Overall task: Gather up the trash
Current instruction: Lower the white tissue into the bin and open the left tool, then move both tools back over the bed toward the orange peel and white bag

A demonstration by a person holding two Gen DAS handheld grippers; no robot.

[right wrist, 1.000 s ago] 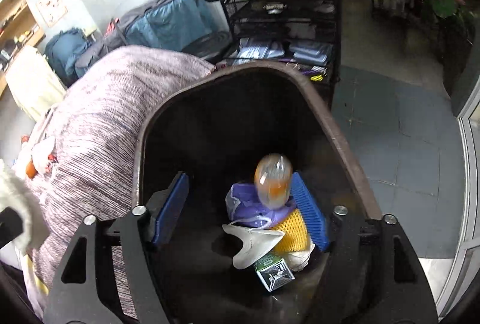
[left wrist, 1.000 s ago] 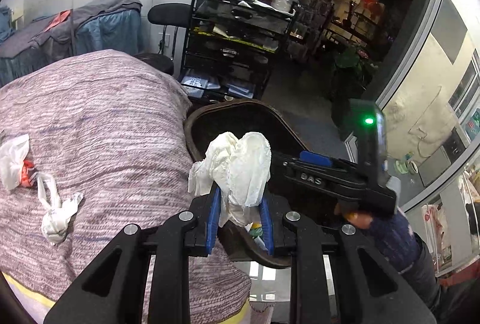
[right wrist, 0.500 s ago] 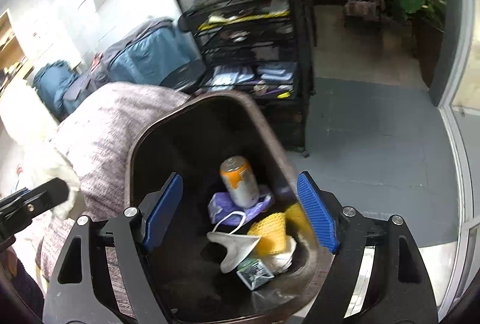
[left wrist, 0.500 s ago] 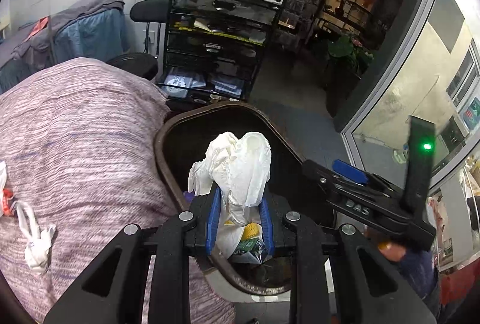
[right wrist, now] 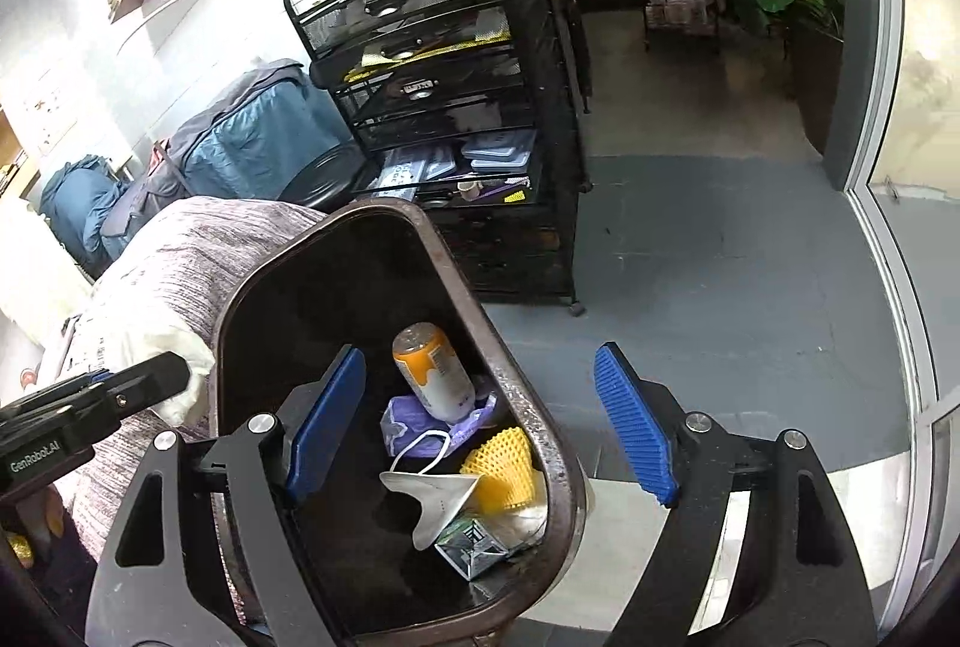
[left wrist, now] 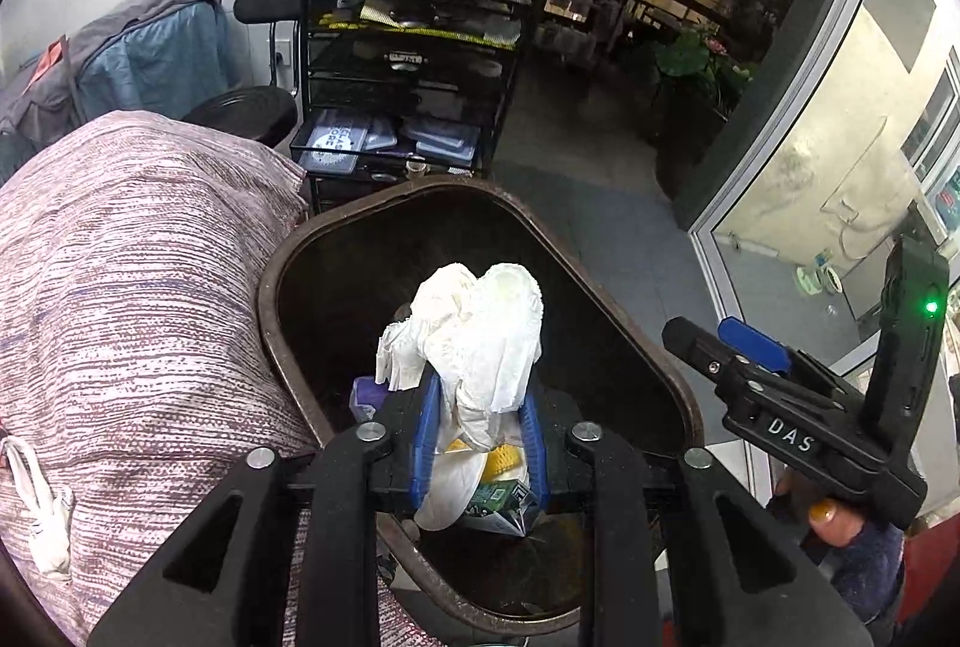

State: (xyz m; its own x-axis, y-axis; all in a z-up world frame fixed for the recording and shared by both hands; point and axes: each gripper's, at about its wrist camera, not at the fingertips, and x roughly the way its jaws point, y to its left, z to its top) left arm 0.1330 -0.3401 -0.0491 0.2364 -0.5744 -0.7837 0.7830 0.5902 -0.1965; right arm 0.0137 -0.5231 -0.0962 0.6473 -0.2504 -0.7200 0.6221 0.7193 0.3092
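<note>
My left gripper (left wrist: 480,437) is shut on a crumpled white tissue (left wrist: 474,335) and holds it over the open dark brown trash bin (left wrist: 282,347). The bin (right wrist: 540,443) holds an orange and white can (right wrist: 433,371), a purple wrapper (right wrist: 402,422), a white face mask (right wrist: 429,491), yellow foam netting (right wrist: 498,467) and a small carton (right wrist: 471,542). My right gripper (right wrist: 480,425) is open and empty above the bin's right rim. It shows at the right of the left wrist view (left wrist: 750,353). Another white tissue (left wrist: 42,521) lies on the striped cover.
A bed or cushion with a purple striped cover (left wrist: 132,287) lies left of the bin. A black mesh drawer cart (left wrist: 414,65) with bottles on top stands behind it. A glass door (left wrist: 810,137) is on the right, above grey floor (right wrist: 720,257).
My left gripper carried the tissue from the striped cover to over the bin. The can left my right gripper and landed in the bin; the right gripper drew back to the right.
</note>
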